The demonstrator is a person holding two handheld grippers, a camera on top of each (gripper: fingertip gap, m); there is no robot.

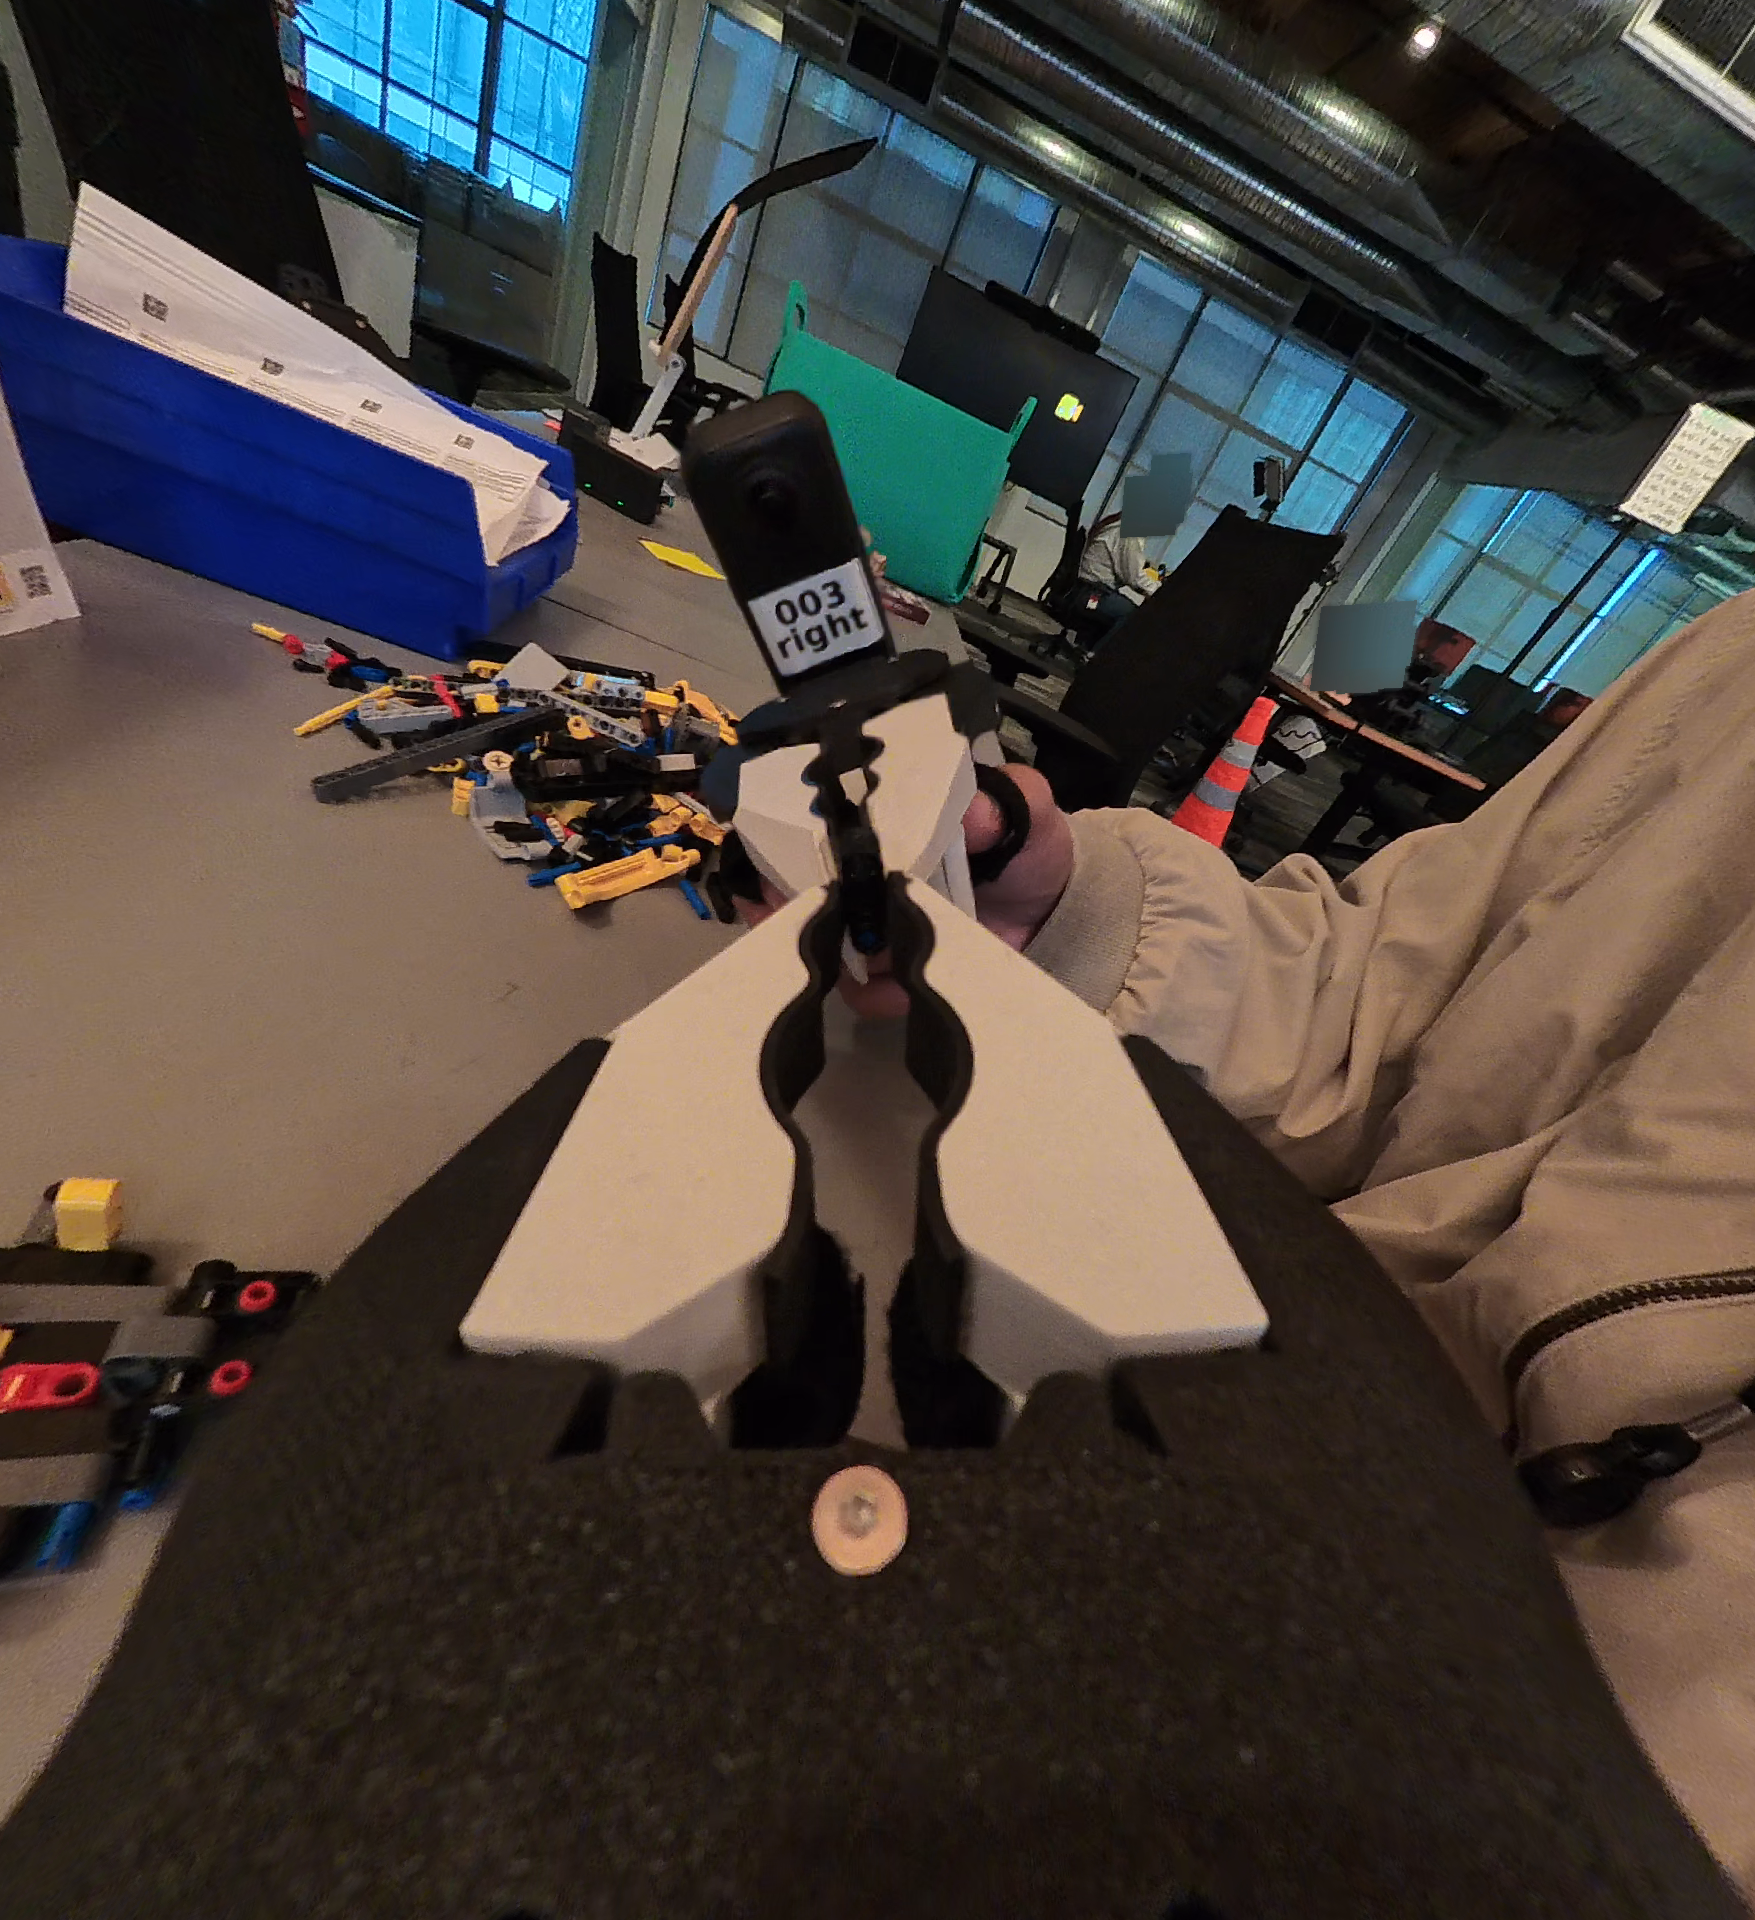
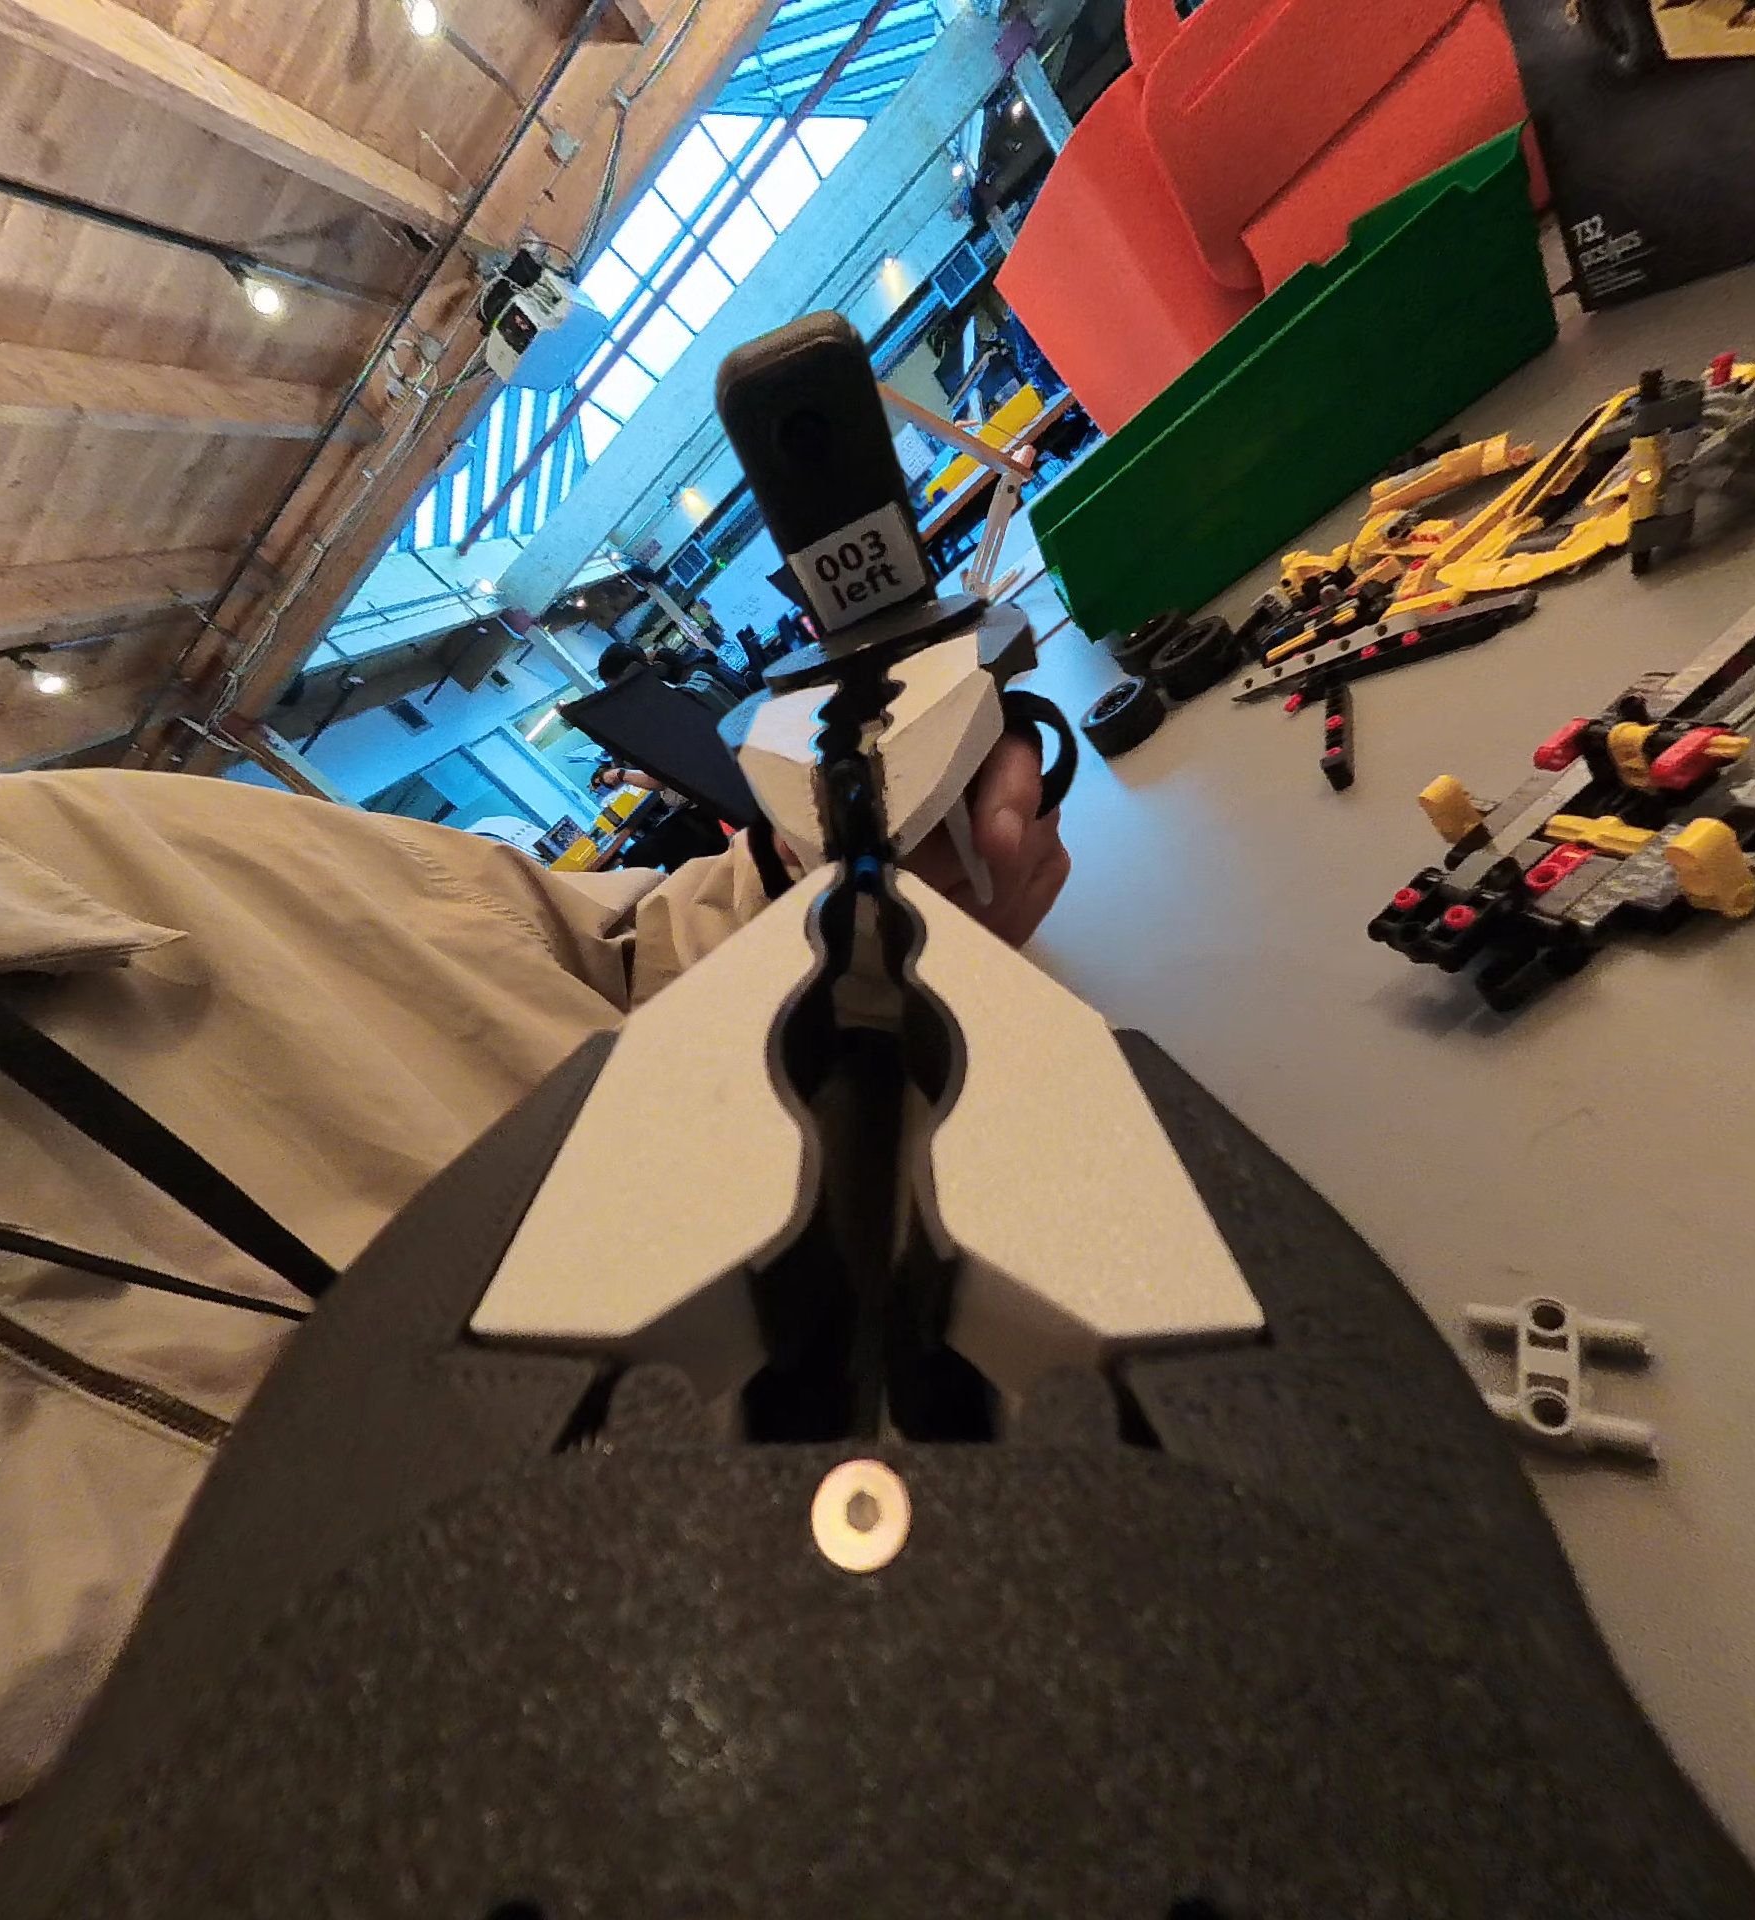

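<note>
My two grippers face each other tip to tip above a grey table (image 1: 177,1039). My left gripper (image 1: 865,906) has its white fingers (image 1: 686,1122) nearly closed on a small black building-toy part with a blue pin (image 1: 865,935). The right gripper (image 1: 852,831) meets it from the far side, pinching the same small black stack. In the right wrist view my right gripper (image 2: 857,902) is closed on the black and blue part (image 2: 855,871), and the left gripper (image 2: 847,790) holds its other end. Hands grip both handles.
A blue bin (image 1: 281,488) with papers and a pile of loose pieces (image 1: 540,769) lie behind. A part-built black assembly (image 1: 42,1382) sits at lower left. A green bin (image 2: 1299,416), yellow and black assemblies (image 2: 1475,540), a black chassis (image 2: 1600,852), wheels (image 2: 1164,655) and a grey connector (image 2: 1559,1371) lie on the right. My two grippers' fingertips are within a few centimetres of each other. My right tips are roughly 12 cm from the grey connector (image 2: 1559,1371).
</note>
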